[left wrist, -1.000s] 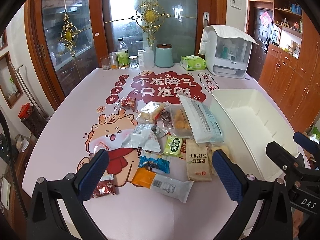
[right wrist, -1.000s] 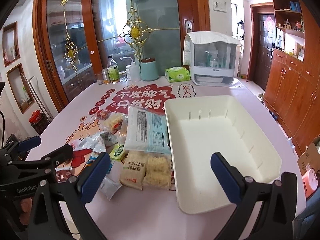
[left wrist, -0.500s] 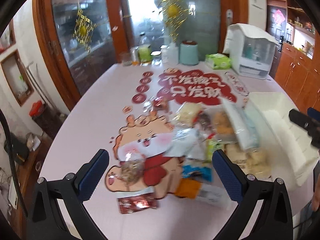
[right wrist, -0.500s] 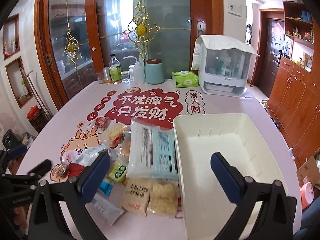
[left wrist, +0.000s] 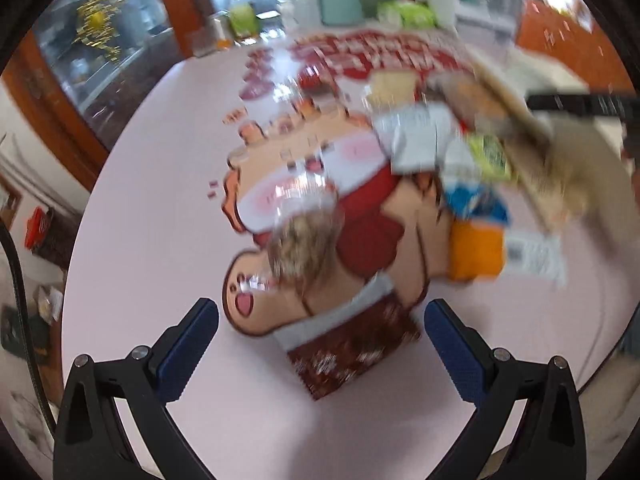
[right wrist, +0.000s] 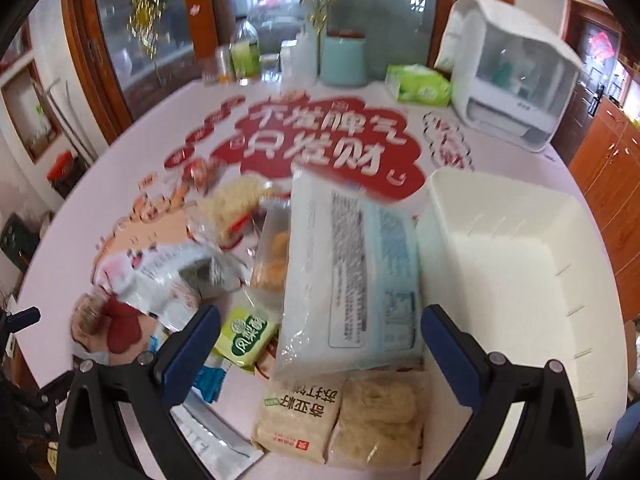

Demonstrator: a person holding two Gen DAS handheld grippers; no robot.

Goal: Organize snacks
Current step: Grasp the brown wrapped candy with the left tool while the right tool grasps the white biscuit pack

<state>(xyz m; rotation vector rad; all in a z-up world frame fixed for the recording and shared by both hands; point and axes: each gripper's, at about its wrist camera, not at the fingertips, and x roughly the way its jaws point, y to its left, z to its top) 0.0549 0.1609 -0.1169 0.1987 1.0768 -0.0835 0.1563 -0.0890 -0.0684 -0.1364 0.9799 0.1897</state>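
Observation:
Several snack packets lie heaped on a pink printed table (right wrist: 120,152). In the blurred left wrist view my left gripper (left wrist: 320,344) is open, low over a dark red packet (left wrist: 352,352) lying between its fingers, with a clear packet of brown snacks (left wrist: 304,248) just beyond. In the right wrist view my right gripper (right wrist: 320,344) is open above a large white-and-blue bag (right wrist: 352,272) and a tan cracker pack (right wrist: 300,416). A small green packet (right wrist: 246,336) sits by its left finger. The empty white bin (right wrist: 520,280) stands to the right.
At the table's far edge stand a teal canister (right wrist: 344,60), bottles (right wrist: 244,56), a green tissue pack (right wrist: 418,86) and a white appliance (right wrist: 516,80). Glass doors in wooden frames stand behind. An orange-and-white packet (left wrist: 476,252) and a blue packet (left wrist: 476,200) lie right of the left gripper.
My left gripper swung left and dropped close over the dark red packet. My right gripper moved forward and down over the big white bag. Both stayed open.

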